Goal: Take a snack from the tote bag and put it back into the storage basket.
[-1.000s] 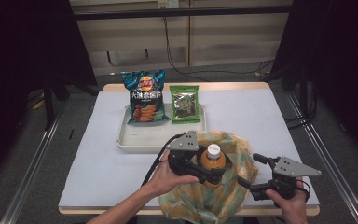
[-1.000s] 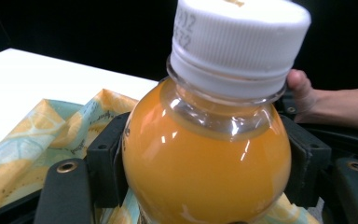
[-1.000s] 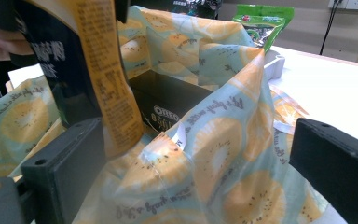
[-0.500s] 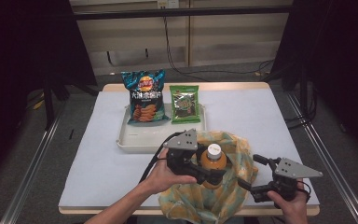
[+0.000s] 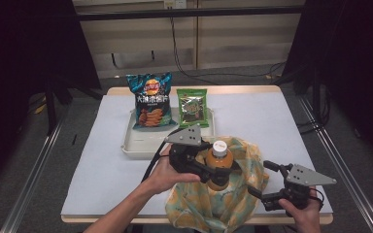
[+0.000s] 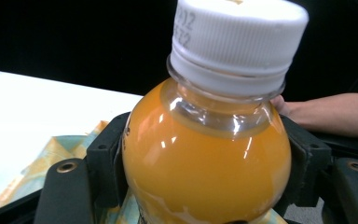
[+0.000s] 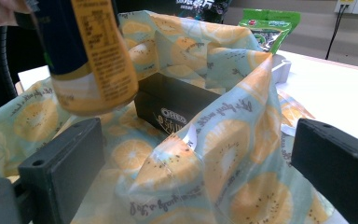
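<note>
My left gripper (image 5: 209, 167) clamps the orange juice bottle (image 5: 218, 165) by its shoulder, upright above the fruit-print bag (image 5: 233, 204) at table's 6 o'clock. My right gripper (image 5: 272, 187), at 3 o'clock of the bag, jaws wide around the bag's rim; pinch unclear.

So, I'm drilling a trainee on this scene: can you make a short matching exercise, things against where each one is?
Things:
1. orange drink bottle
2. chips bag
3. dark Oreo box
4. right gripper

Places:
A. standing in the white tray
B. at the bag's edge
C. between the left gripper jaws
D. inside the citrus-print bag

Pairs: 1-C, 2-A, 3-D, 4-B
</note>
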Motion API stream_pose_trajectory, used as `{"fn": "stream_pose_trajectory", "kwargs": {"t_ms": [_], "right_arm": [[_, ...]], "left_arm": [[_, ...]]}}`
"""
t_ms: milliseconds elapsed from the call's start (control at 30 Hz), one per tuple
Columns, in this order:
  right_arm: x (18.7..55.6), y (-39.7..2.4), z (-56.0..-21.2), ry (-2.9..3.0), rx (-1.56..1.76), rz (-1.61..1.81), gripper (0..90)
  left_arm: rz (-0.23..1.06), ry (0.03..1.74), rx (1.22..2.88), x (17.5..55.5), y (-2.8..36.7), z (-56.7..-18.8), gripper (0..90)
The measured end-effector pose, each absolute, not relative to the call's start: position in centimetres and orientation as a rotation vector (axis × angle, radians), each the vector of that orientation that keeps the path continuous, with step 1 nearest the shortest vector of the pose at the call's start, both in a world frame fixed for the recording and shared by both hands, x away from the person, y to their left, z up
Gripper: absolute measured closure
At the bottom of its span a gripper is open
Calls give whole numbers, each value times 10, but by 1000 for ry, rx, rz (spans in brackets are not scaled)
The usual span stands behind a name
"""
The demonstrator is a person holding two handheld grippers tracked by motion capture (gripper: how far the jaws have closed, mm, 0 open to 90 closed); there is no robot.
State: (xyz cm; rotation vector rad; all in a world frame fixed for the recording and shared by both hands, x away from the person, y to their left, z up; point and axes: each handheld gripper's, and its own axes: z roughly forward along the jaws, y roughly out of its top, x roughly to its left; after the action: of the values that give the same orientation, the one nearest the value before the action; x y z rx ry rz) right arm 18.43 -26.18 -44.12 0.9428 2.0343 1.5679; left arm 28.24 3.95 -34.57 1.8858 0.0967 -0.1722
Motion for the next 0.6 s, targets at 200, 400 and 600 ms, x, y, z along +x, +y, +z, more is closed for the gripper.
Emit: {"fn": "stream_pose_trajectory", "kwargs": {"t_ms": [200, 400, 600], "right_arm": [[185, -262, -441, 2032, 948, 1563, 16], [184, -261, -441, 2031, 945, 1582, 7], [183, -260, -441, 2036, 941, 1588, 7]], "left_arm": [[-180, 111, 1888, 292, 42, -343, 304], [-177, 145, 1869, 301, 49, -339, 304], [-185, 135, 1856, 308, 52, -329, 303]]}}
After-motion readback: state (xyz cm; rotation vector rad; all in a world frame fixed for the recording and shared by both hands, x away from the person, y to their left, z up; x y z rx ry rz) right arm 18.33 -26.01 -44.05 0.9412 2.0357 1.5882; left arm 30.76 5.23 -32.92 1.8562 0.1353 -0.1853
